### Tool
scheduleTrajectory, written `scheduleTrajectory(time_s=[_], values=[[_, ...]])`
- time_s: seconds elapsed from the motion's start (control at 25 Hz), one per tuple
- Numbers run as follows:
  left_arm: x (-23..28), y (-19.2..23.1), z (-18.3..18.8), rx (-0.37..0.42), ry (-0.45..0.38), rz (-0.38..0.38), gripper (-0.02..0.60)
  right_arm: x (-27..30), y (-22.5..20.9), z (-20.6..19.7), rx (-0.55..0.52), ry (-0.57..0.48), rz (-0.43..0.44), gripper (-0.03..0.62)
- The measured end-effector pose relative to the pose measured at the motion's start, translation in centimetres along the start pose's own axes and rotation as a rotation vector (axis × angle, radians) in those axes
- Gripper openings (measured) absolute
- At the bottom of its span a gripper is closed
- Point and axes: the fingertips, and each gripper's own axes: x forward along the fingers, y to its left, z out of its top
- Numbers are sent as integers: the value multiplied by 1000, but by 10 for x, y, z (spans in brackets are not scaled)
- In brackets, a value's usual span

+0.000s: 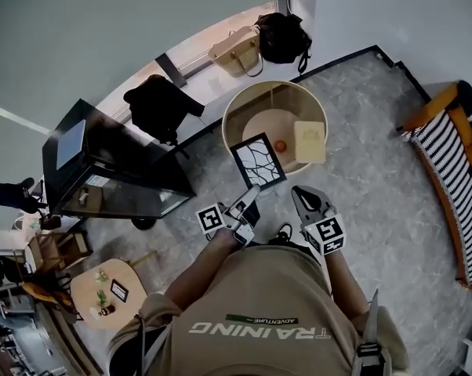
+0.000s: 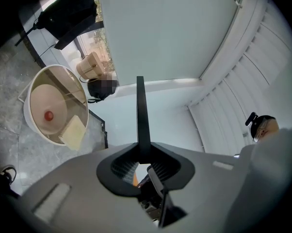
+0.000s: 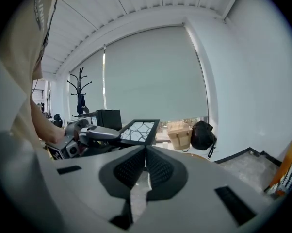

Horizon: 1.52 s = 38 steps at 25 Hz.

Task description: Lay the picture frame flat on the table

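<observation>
- Right gripper (image 3: 146, 152): jaws pressed together with nothing between them. It hangs just beside the left one and clear of the frame. I read it as the spare hand, free to steady if needed.
- Left gripper (image 2: 143, 155): jaws clamped on one edge of the picture frame (image 2: 140, 111), which rises edge-on from between them. The hold is at the rim, probably so that the face and the far edge are free to meet a tabletop.
- Picture frame in the head view (image 1: 258, 161): black border, pale panel with dark branching lines. It is in the air and tilted, face turned up, carried by the left gripper alone. Its far part overlaps the near side of the round table (image 1: 277, 84), but it does not lie on it.
- Round table: cream rim and a clear-looking top. A yellowish block (image 1: 310, 141) sits toward the right, with a small red round thing (image 1: 280, 145) just beside it. The left part of the top shows bare, and I judge that the likeliest room for the frame.
- Beyond, on the window ledge: a tan handbag (image 1: 236, 51) and a black bag (image 1: 283, 37), well apart from the work.
</observation>
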Motion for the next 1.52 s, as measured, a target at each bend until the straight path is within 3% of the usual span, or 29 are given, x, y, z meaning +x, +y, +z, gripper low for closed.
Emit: scheduleTrajectory(time_s=[0.48,1.2,1.52], values=[[49,14,39,-9,-16,-4,74,39,-44,1,23,25,40,8],[111,46,167,-60,146,-77,74,155,-104,64,4,12,-117,8],[118,68,188,-75,209,-71,74,179,-105,63,25,47,-153,8]])
